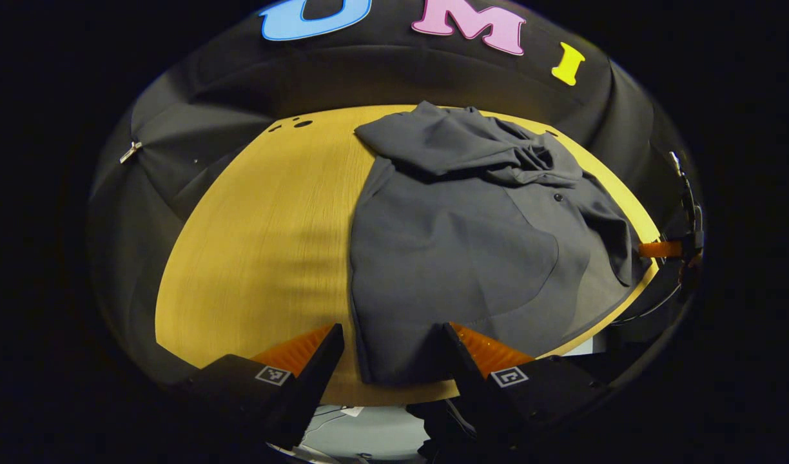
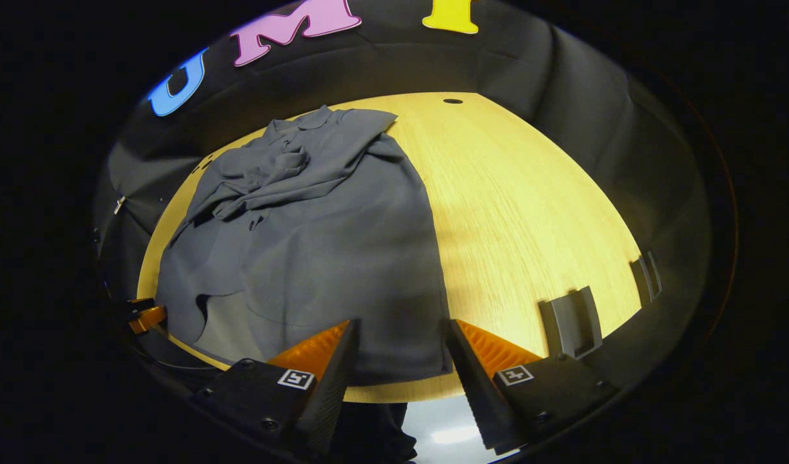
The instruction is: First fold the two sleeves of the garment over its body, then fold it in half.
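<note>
A pale wooden table (image 1: 259,245) stands inside a booth hung with black cloth, and on it lies the grey garment (image 1: 459,258), spread with its hem towards the near edge. The sleeves (image 2: 285,167) look already gathered over the upper body, where cloth lies bunched in folds, though rather untidily; the body below lies flat in a single long panel, so I judge the halving fold is what remains. The left gripper (image 1: 389,348) hovers at the near hem, jaws wide and empty; the right gripper (image 2: 401,341) hangs likewise over the hem's other corner, wide and holding nothing. No container is to be seen; dark brackets (image 2: 572,322) sit at the table edge
</note>
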The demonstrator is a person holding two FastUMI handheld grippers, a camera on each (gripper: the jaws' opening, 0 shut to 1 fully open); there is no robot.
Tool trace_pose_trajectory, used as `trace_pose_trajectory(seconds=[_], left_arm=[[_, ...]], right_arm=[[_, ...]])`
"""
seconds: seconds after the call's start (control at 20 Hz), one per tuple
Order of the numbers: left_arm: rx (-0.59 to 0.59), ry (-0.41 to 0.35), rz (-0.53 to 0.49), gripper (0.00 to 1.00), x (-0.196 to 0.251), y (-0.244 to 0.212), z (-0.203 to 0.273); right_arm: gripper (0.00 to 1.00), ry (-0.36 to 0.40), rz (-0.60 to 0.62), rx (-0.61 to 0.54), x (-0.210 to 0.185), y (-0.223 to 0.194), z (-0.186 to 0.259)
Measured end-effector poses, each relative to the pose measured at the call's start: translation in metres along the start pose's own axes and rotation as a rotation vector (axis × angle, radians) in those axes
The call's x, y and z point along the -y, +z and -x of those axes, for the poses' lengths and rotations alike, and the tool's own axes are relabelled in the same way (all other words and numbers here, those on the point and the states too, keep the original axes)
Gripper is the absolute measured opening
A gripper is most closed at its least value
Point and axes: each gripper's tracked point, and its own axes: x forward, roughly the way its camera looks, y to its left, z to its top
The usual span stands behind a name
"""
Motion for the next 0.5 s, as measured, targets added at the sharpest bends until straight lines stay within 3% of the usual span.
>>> trace_pose_trajectory(seconds=[0.1,0.25,0.35,0.4,0.5], left_arm=[[-0.010,0.002,-0.010,0.94,-0.001,-0.001,-0.002],[0.000,0.018,0.014,1.00,-0.002,0.000,-0.002],[0.016,0.041,0.034,0.99,0.002,0.002,-0.003],[0.018,0.016,0.011,0.99,0.010,0.001,-0.004],[0.037,-0.072,-0.087,0.55,0.034,0.008,-0.007]], right_arm=[[0.87,-0.016,0.018,-0.014,0.003,-0.002,-0.002],[0.83,-0.023,0.083,-0.017,0.002,-0.001,-0.006],[0.84,-0.004,0.122,-0.019,-0.003,-0.003,-0.008],[0.82,0.009,0.133,-0.007,-0.007,-0.001,-0.008],[0.43,0.089,0.177,0.016,-0.027,0.000,-0.012]])
